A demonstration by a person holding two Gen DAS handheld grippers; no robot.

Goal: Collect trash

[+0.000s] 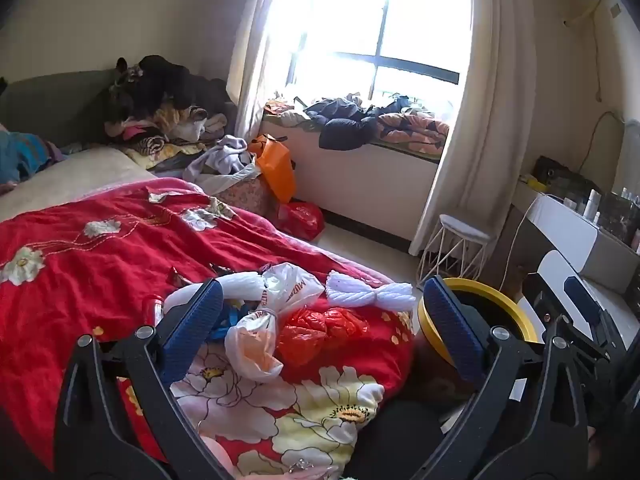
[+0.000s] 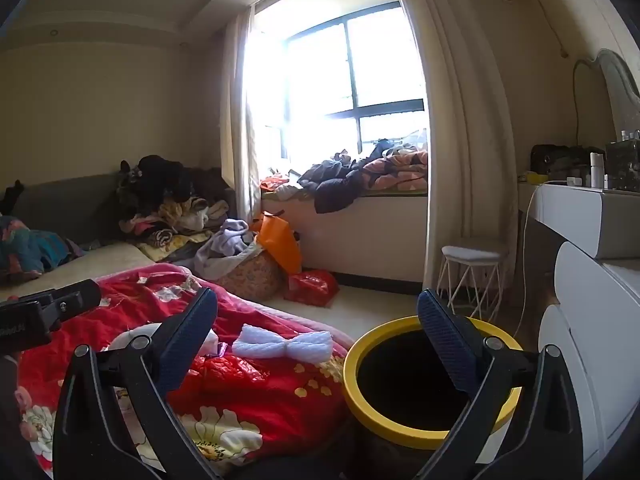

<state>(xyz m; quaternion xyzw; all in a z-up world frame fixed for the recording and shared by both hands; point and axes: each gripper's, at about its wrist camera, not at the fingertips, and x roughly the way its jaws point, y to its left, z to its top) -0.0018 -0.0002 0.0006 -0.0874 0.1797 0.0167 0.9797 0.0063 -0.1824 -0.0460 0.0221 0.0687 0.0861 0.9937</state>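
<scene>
Trash lies on the red floral blanket: a knotted white plastic bag, a crumpled red bag, a white foam wrap, another white foam piece and blue scraps. My left gripper is open and empty just above this pile. A bin with a yellow rim stands beside the bed; it also shows in the left wrist view. My right gripper is open and empty between the bed edge and the bin. The foam wrap and red bag show there too.
A white wire stool stands by the curtain. A white dresser is at the right. An orange bag, a red bag and a laundry basket sit on the floor by the window seat. Clothes are piled on the far bed.
</scene>
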